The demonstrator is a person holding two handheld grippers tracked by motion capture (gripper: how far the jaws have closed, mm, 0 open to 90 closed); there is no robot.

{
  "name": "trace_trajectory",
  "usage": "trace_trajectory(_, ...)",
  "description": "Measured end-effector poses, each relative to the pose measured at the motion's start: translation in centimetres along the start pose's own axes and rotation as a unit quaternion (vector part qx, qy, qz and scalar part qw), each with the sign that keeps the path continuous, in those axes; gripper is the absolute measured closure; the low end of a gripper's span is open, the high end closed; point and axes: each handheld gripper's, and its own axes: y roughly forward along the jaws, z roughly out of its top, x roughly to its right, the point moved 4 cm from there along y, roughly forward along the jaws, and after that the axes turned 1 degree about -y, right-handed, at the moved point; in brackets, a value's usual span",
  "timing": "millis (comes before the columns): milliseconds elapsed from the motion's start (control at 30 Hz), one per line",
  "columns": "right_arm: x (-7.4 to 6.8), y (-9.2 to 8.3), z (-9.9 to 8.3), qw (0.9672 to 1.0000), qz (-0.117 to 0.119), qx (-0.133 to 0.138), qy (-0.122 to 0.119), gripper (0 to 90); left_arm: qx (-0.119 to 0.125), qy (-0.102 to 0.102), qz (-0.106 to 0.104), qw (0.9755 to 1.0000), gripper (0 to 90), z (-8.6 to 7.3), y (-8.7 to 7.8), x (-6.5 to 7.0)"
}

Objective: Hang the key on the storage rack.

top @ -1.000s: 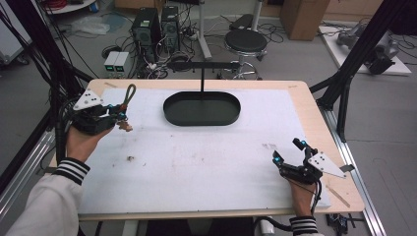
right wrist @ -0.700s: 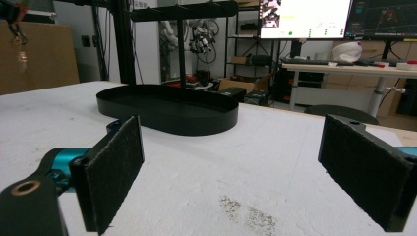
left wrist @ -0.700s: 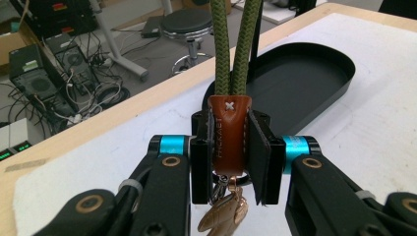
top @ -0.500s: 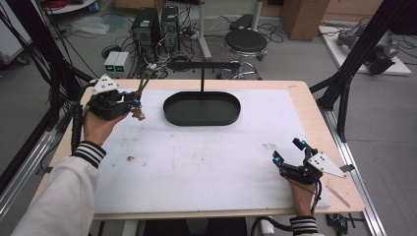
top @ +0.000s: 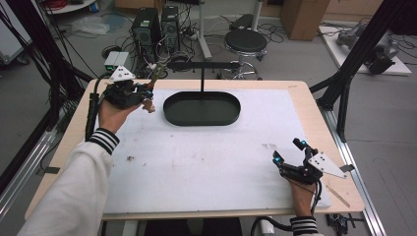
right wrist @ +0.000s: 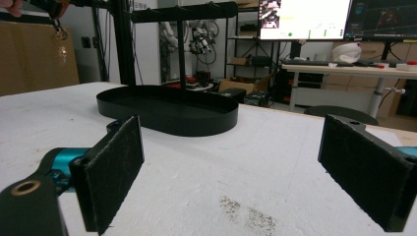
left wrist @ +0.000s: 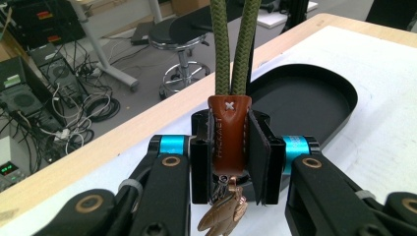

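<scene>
My left gripper (top: 146,96) is raised over the table's far left and is shut on a keychain (left wrist: 229,132): a brown leather tab clamped between the pads, an olive cord loop (left wrist: 234,44) rising from it, and copper charms (left wrist: 222,214) dangling below. The keychain (top: 150,93) hangs just left of the black oval tray (top: 201,108), whose T-shaped stand (top: 201,65) rises from its far side. My right gripper (top: 289,155) rests at the near right of the table, open, with nothing between its pads (right wrist: 114,169). The tray (right wrist: 167,110) lies well ahead of it.
A white mat (top: 206,157) covers the wooden table (top: 334,142), with small dark smudges (top: 132,158) on it. Beyond the far edge are a stool (top: 245,42), computer towers (top: 152,24) and cables. Black frame posts (top: 354,69) stand at both sides.
My left gripper has carried the keychain away from me and to the right, from the table's left edge up toward the tray's left end. The right gripper has stayed put.
</scene>
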Motion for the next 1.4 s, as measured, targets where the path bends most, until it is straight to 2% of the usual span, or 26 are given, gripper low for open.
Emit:
trace_trajectory(267, 0.0, 0.0, 0.0, 1.0, 0.001, -0.001, 0.003, 9.1, -0.006, 0.007, -0.005, 0.9999, 73.2, 0.8, 2.1, 0.4)
trace_trajectory(467, 0.0, 0.0, 0.0, 1.0, 0.0, 0.001, 0.001, 9.1, -0.005, -0.001, -0.002, 1.0, 73.2, 1.0, 3.5, 0.2)
trace_trajectory(833, 0.0, 0.0, 0.0, 1.0, 0.0, 0.002, 0.001, 9.1, -0.016, -0.006, 0.004, 0.9998, 73.2, 0.1, 5.3, -0.1)
trace_trajectory(1400, 0.1, 0.0, 0.0, 1.0, 0.0, 0.002, 0.003, 9.1, -0.026, -0.008, 0.006, 0.9996, 73.1, -0.7, 7.1, 0.0)
